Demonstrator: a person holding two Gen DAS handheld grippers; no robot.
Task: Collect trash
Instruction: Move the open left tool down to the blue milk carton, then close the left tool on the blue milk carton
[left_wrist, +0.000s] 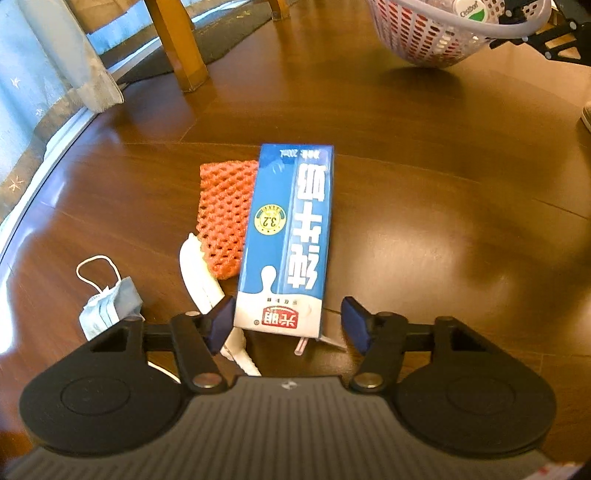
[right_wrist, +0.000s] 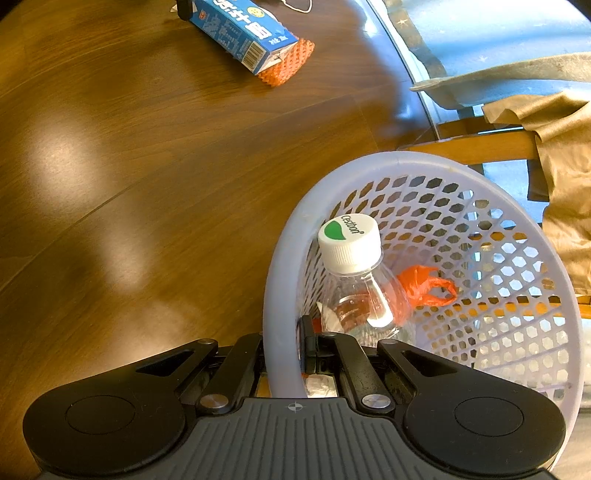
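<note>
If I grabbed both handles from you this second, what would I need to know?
Left gripper: open, its jaws either side of the near end of the blue milk carton on the floor; not yet gripped.
Right gripper: shut on the rim of the basket.
Done: plastic bottle and orange bag are in the basket.
Left: carton, orange foam net, face mask, white wrapper.

Milk carton (left_wrist: 284, 240) hides part of foam net (left_wrist: 225, 218); basket (left_wrist: 436, 40) cut off by top edge.
</note>
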